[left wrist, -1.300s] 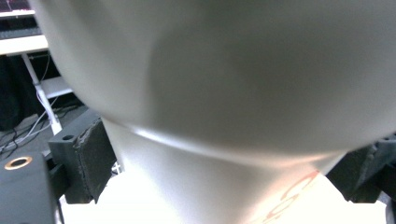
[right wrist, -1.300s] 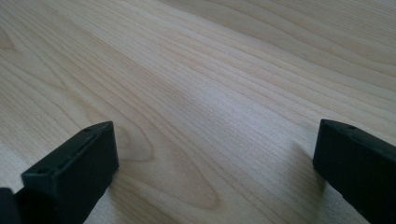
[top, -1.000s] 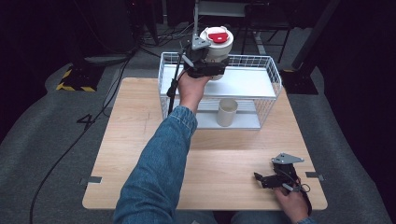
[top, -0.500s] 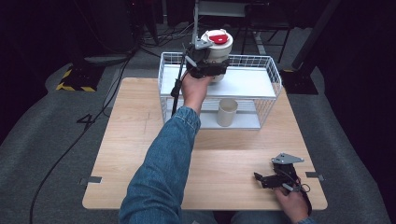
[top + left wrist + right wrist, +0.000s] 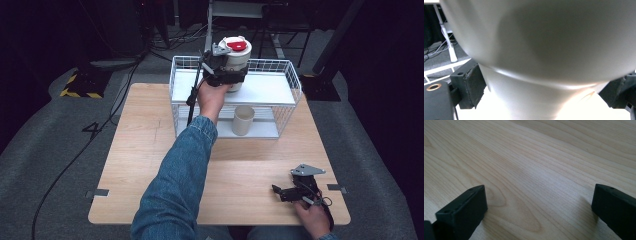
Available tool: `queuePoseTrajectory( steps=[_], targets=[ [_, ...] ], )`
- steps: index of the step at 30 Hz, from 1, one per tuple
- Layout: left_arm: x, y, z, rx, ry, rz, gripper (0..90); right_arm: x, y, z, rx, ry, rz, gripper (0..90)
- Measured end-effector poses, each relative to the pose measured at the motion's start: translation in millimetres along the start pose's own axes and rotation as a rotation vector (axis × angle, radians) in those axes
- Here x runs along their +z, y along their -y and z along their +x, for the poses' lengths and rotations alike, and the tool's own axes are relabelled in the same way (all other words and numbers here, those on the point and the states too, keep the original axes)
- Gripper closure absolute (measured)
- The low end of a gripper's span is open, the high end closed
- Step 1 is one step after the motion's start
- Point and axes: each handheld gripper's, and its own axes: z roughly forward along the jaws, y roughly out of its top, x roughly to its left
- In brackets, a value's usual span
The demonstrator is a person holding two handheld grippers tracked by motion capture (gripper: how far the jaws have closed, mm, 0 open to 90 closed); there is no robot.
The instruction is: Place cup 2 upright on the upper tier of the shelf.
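- High view: my left gripper [image 5: 231, 75] is reached out over the white wire rack [image 5: 287, 70] at the far side of the counter [image 5: 145, 150], with its fingers clamped on the lower body of a white cup [image 5: 236, 59] with a red patch on its lid.
- The cup stands upright over the rack's upper shelf [image 5: 270, 90], near its left end; whether its base touches the shelf I cannot tell.
- Left gripper view: the cup's pale wall [image 5: 544, 50] looms close, and my left fingers [image 5: 472, 85] press against its narrower lower part from both sides.
- A second, beige cup [image 5: 243, 120] stands upright on the rack's lower shelf, just below and a little right of the held one, apart from it.
- My right gripper [image 5: 295, 192] lies low by the near right corner of the counter, well apart from the rack.
- Right gripper view: my right fingers [image 5: 464, 210] stand wide apart with bare wood grain between them, holding nothing.
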Motion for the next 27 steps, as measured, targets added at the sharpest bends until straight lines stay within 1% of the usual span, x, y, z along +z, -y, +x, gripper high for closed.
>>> queuePoseTrajectory(
  steps=[6, 12, 16, 22, 27],
  targets=[
    [3.4, 4.0, -1.2, -0.005, -0.002, 0.008, 10.3, 0.0, 0.0, 0.0, 0.001, 0.0, 0.0, 0.2],
    [6.1, 6.2, -2.2, 0.012, -0.006, 0.025, 10.3, 0.0, 0.0, 0.0, 0.0, 0.0, 0.0, 0.2],
    [6.3, 7.8, -3.3, 0.015, -0.008, 0.014, 10.3, 0.0, 0.0, 0.0, 0.0, 0.0, 0.0, 0.2],
    [5.2, 10.7, -6.6, 0.047, -0.017, 0.003, 10.3, 0.0, 0.0, 0.0, 0.0, 0.0, 0.0, 0.2],
    [4.1, 10.3, -7.9, 0.047, -0.028, 0.011, 10.2, 0.0, 0.0, 0.1, 0.0, 0.0, 0.0, 0.2]
  ],
)
